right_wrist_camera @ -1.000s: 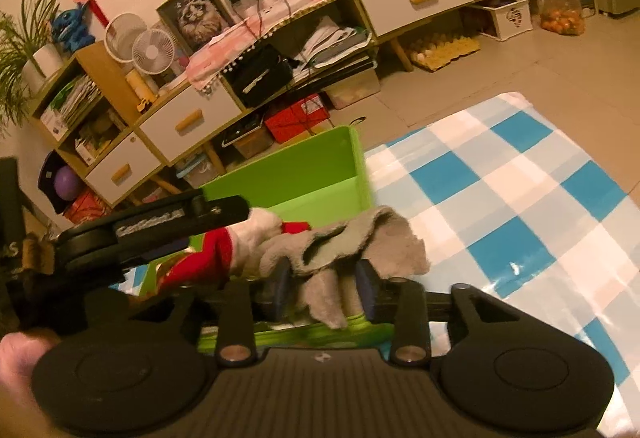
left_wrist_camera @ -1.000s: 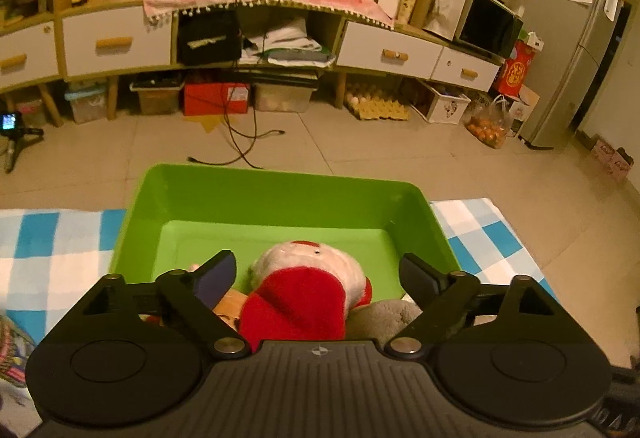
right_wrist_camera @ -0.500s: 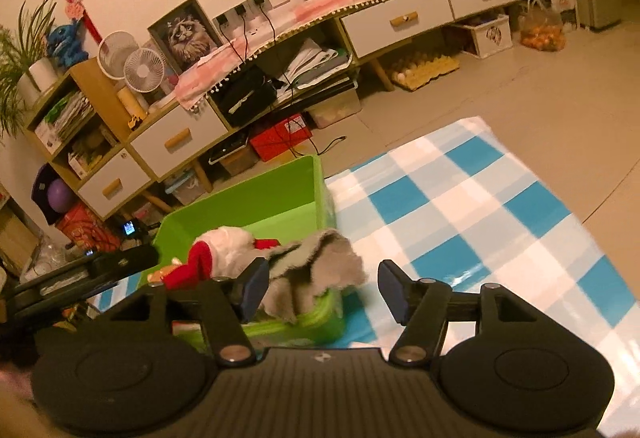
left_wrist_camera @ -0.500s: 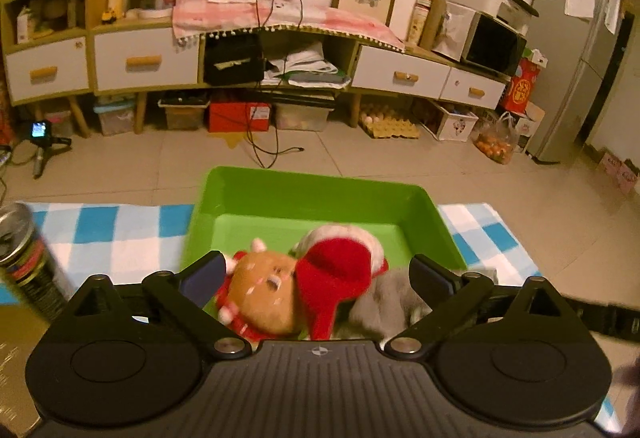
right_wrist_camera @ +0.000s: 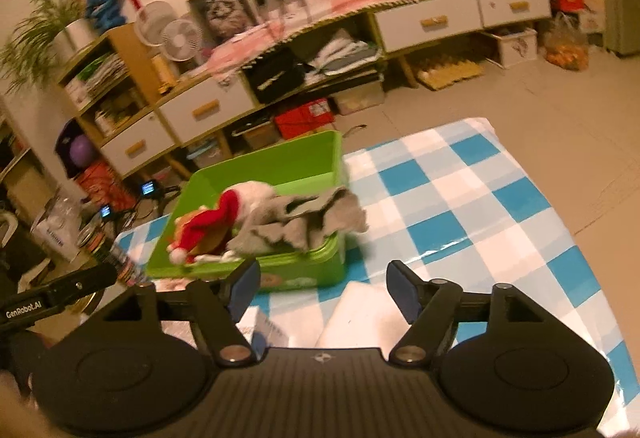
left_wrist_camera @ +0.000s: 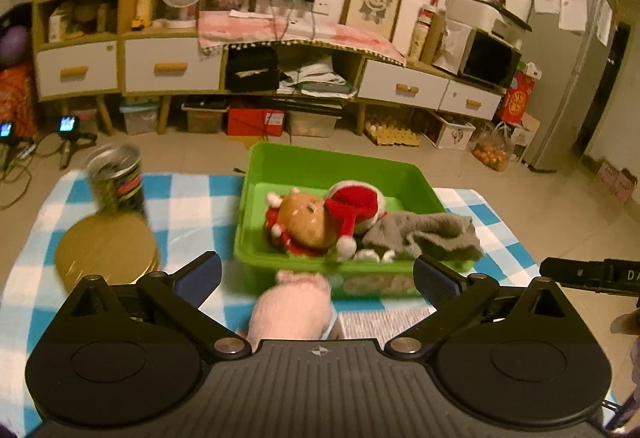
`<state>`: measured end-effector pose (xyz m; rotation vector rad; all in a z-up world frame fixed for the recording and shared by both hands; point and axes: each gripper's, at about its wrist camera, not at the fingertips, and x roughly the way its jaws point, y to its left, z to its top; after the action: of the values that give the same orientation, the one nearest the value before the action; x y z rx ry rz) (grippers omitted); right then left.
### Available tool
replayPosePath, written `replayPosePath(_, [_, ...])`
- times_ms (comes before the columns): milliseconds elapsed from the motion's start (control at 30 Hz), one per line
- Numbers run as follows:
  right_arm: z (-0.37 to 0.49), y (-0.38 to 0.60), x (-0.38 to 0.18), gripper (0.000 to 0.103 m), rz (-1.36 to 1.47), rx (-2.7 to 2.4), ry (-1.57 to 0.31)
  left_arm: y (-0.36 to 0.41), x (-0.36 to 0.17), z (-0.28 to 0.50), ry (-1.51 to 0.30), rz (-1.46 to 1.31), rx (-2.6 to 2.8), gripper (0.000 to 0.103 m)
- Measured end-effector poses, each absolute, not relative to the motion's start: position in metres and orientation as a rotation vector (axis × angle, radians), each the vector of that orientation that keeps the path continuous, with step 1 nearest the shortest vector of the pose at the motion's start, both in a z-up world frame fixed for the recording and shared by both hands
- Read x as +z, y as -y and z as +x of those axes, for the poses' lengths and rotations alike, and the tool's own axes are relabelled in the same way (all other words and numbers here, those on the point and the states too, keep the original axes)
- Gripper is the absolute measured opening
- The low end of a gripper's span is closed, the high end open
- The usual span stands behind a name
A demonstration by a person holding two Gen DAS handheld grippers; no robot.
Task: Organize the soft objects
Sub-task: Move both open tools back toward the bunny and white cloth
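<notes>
A green bin (left_wrist_camera: 332,164) (right_wrist_camera: 280,162) stands on the blue-checked tablecloth (right_wrist_camera: 460,206). In it lie a brown plush with a red Santa hat (left_wrist_camera: 316,214) (right_wrist_camera: 208,226) and a grey cloth (left_wrist_camera: 428,234) (right_wrist_camera: 304,222) that drapes over the bin's right rim. A pink plush (left_wrist_camera: 294,308) lies on the cloth in front of the bin, between the fingers of my left gripper (left_wrist_camera: 316,274), which is open and empty. My right gripper (right_wrist_camera: 324,284) is open and empty, in front of the bin's near right corner.
A dark can (left_wrist_camera: 116,178) and a round gold lid (left_wrist_camera: 106,252) sit left of the bin. A white pack (left_wrist_camera: 384,322) (right_wrist_camera: 360,318) lies on the cloth near the pink plush. Beyond the table are floor, cabinets and a fridge.
My right gripper opened and let go of the grey cloth, which now lies over the bin's rim. Both grippers pulled back from the bin. The pink plush and can came into view.
</notes>
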<state>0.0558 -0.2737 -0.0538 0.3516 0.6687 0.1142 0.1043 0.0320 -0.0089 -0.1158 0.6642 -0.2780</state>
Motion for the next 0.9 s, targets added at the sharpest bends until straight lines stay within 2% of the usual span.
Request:
replayPosePath(433, [0.018, 0.254, -0.051, 0.060, 0.267, 0.172, -0.662, -0.053, -0.025, 0.046, -0.660, -0.121, -0.306, 0.098])
replayPosePath(900, [-0.012, 0.233, -0.089, 0.062, 0.132, 0.215, -0.719, -0.067, -0.055, 0.011, -0.650, -0.068, -0.335, 0.098])
